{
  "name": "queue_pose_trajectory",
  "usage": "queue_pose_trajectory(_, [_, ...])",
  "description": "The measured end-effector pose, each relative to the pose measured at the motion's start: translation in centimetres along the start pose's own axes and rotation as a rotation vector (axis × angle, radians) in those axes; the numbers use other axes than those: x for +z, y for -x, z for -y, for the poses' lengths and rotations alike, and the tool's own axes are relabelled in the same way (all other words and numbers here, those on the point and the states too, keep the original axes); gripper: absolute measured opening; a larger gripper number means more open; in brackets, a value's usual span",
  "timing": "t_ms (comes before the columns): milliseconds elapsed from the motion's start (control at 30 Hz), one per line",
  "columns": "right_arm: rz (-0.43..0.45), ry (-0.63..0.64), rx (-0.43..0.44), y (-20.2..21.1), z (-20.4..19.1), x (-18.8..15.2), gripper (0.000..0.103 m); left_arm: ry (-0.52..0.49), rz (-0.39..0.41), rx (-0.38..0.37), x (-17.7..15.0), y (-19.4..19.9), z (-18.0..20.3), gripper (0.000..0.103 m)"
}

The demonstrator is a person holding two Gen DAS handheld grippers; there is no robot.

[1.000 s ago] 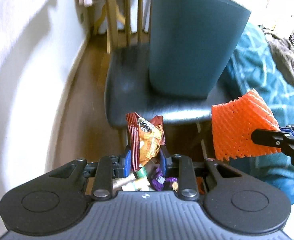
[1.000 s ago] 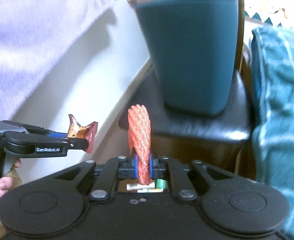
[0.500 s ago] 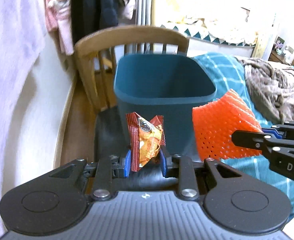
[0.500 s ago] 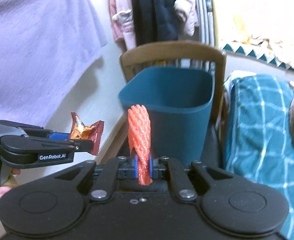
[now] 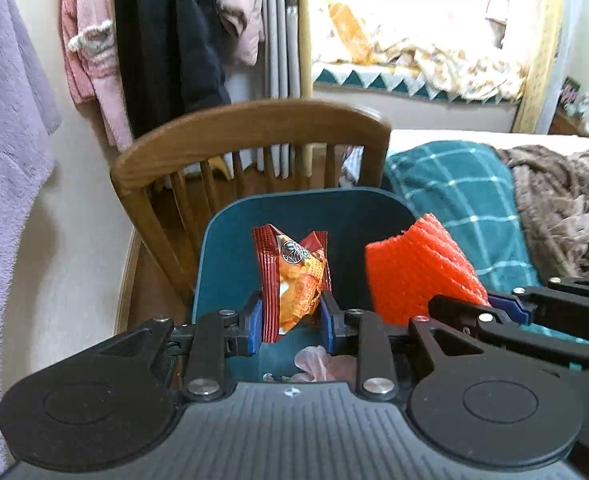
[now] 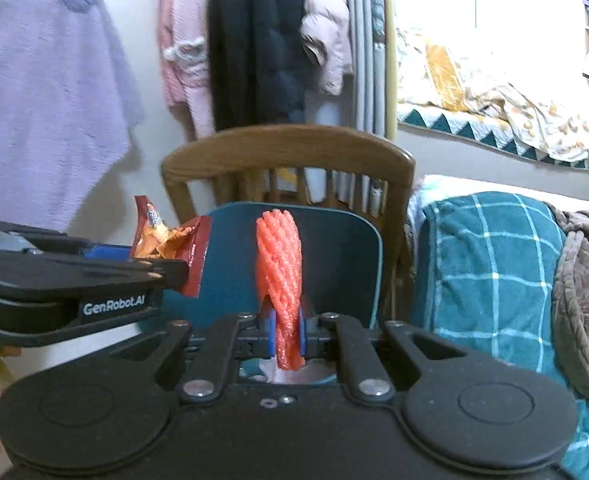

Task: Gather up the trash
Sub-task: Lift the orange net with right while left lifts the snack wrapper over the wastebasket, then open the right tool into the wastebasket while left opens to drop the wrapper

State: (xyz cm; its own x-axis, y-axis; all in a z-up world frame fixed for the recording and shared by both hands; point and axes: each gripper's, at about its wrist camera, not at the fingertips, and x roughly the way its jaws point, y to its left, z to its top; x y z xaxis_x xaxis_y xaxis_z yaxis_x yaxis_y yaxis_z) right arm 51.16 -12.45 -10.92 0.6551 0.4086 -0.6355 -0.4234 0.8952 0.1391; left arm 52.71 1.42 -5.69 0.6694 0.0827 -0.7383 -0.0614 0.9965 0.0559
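I have raised both grippers over the teal bin point(image 5: 230, 264) on the chair point(image 5: 250, 128). My left gripper point(image 5: 291, 322) clamps the snack wrapper point(image 5: 294, 280); my right gripper point(image 6: 286, 330) pinches the orange foam net point(image 6: 280, 276). Both are ready to release.

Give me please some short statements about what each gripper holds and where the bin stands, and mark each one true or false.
1. The left gripper is shut on a red and orange snack wrapper. True.
2. The right gripper is open with nothing in it. False: it is shut on an orange foam net.
3. The teal bin stands on the floor beside the bed. False: it stands on the wooden chair, in front of its backrest.
4. Some trash already lies at the bottom of the bin. True: pale scraps show below the left gripper.
5. A teal checked blanket lies to the right of the chair. True.
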Motion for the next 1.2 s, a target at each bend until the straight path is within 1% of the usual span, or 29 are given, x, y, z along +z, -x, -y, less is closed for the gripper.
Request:
queue_pose_trajectory(67, [-0.022, -0.002, -0.011, -1.4, 0.3, -0.1, 0.009, 0.000, -0.045, 0.003, 0.1, -1.6, 0.1, 0.028])
queue_pose_trajectory(200, [-0.080, 0.038, -0.033, -3.5, 0.3, -0.9, 0.009, 0.020, -0.150, 0.019, -0.1, -5.0, 0.1, 0.028])
queue_pose_trajectory(300, [-0.106, 0.056, -0.034, -4.4, 0.1, -1.3, 0.009, 0.021, -0.193, 0.019, -0.6, -6.4, 0.2, 0.028])
queue_pose_trajectory(467, [-0.138, 0.079, -0.024, -5.3, -0.2, -1.7, 0.011, 0.002, -0.234, 0.023, -1.0, -7.7, 0.7, 0.028])
queue_pose_trajectory(533, [-0.147, 0.100, -0.031, -5.5, -0.5, -2.0, 0.015, 0.000, -0.243, 0.028, -0.9, -8.2, 0.7, 0.028])
queue_pose_trajectory(667, [-0.160, 0.119, -0.023, -5.8, -0.6, -2.3, 0.018, 0.017, -0.273, 0.018, -1.1, -9.0, 0.4, 0.028])
queue_pose_trajectory(767, [-0.151, 0.113, -0.024, -5.7, -0.4, -2.4, 0.021, 0.025, -0.267, 0.024, -1.3, -9.1, 0.1, 0.029])
queue_pose_trajectory(833, [-0.146, 0.106, -0.014, -5.5, -0.4, -2.4, 0.026, 0.028, -0.260, 0.017, -1.4, -9.1, 0.1, 0.030])
queue_pose_trajectory(900, [-0.139, 0.115, -0.014, -5.3, -0.4, -2.4, 0.028, 0.033, -0.259, 0.009, -1.5, -9.0, 0.0, 0.034])
queue_pose_trajectory(933, [-0.136, 0.116, -0.011, -5.2, -0.4, -2.4, 0.028, 0.035, -0.252, 0.010, -1.5, -8.8, 0.0, 0.047])
queue_pose_trajectory(967, [-0.131, 0.113, -0.009, -5.0, -0.4, -2.4, 0.028, 0.038, -0.235, 0.012, -1.5, -8.6, 0.0, 0.064])
queue_pose_trajectory(1000, [-0.127, 0.111, -0.009, -4.8, -0.4, -2.5, 0.030, 0.042, -0.216, 0.018, -1.6, -8.2, -0.1, 0.070])
queue_pose_trajectory(1100, [-0.107, 0.091, -0.009, -3.9, -0.2, -2.6, 0.036, 0.053, -0.189, 0.013, -1.7, -7.3, -0.2, 0.071])
queue_pose_trajectory(1167, [-0.095, 0.089, 0.001, -3.3, -0.2, -2.7, 0.037, 0.051, -0.173, 0.010, -1.7, -6.6, -0.3, 0.071])
queue_pose_trajectory(1200, [-0.090, 0.092, 0.002, -3.0, -0.3, -2.7, 0.039, 0.049, -0.167, 0.010, -1.7, -6.3, -0.2, 0.071])
